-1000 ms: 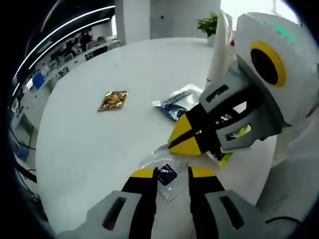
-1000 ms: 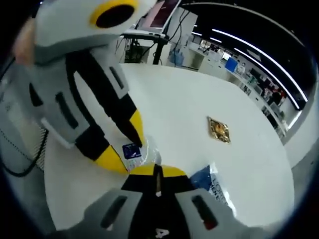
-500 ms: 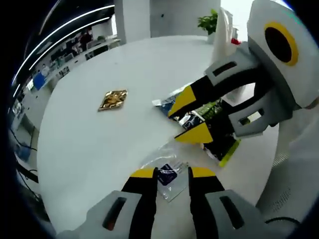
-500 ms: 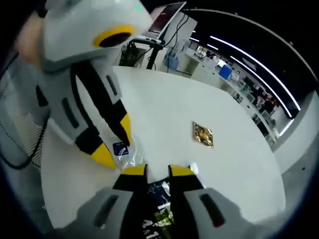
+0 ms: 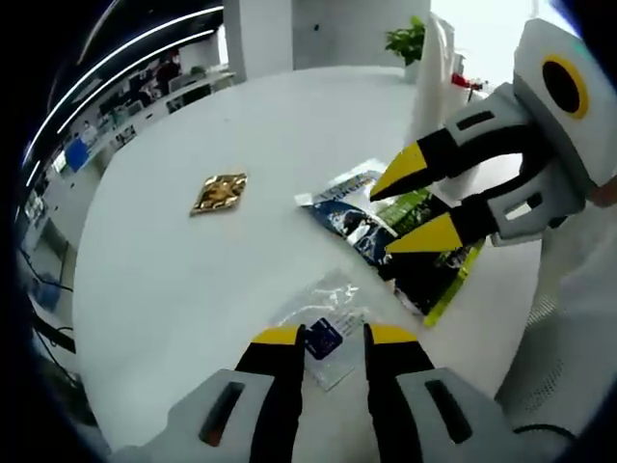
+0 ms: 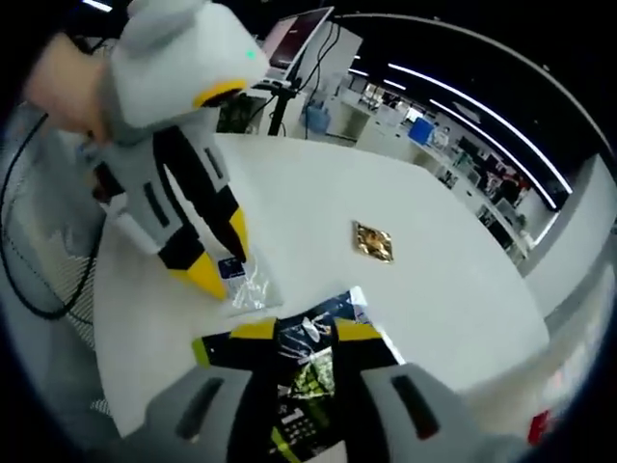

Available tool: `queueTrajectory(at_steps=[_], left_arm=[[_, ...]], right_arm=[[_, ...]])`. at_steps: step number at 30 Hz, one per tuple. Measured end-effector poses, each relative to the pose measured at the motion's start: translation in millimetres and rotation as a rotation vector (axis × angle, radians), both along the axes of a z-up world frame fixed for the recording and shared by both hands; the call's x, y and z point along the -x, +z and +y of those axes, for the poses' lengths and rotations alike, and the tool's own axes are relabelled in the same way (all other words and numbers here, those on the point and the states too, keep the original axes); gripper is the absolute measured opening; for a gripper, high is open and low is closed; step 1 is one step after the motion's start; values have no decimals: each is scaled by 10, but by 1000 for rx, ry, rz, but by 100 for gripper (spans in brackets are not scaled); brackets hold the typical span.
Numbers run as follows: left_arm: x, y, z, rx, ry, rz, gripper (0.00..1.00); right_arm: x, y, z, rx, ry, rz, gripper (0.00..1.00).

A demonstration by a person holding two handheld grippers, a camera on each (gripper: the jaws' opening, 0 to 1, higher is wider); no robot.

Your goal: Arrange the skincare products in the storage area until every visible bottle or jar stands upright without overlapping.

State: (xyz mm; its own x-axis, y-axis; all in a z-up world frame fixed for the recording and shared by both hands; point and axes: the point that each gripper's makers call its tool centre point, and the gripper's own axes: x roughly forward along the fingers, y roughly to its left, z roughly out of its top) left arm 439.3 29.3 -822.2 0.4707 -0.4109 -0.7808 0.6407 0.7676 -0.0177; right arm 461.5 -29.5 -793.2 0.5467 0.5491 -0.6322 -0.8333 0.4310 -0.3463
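While flat, dark sachet (image 5: pixel 410 253) lies diagonally

No print on the packets is legible.

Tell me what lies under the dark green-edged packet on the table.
The dark packet lies partly on a blue-and-white sachet, whose end sticks out; elsewhere it rests on the white table. How far the sachet reaches beneath is covered. The right gripper hovers open above it.

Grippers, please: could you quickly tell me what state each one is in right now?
Left gripper: open, fingers straddling the small clear plastic sachet with a blue label.
Right gripper: open, above the dark blue-and-green foil packet, holding nothing.
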Motion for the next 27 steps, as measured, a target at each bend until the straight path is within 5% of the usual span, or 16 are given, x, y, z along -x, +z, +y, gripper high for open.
queueTrajectory(at_steps=[11, 27], left_arm=[[35, 31, 11, -10, 5, -2, 20], [139, 140, 40, 4, 28, -8, 25]], right_arm=[[188, 0, -83, -30, -10, 59, 29], [591, 20, -210, -117, -41, 202, 55]])
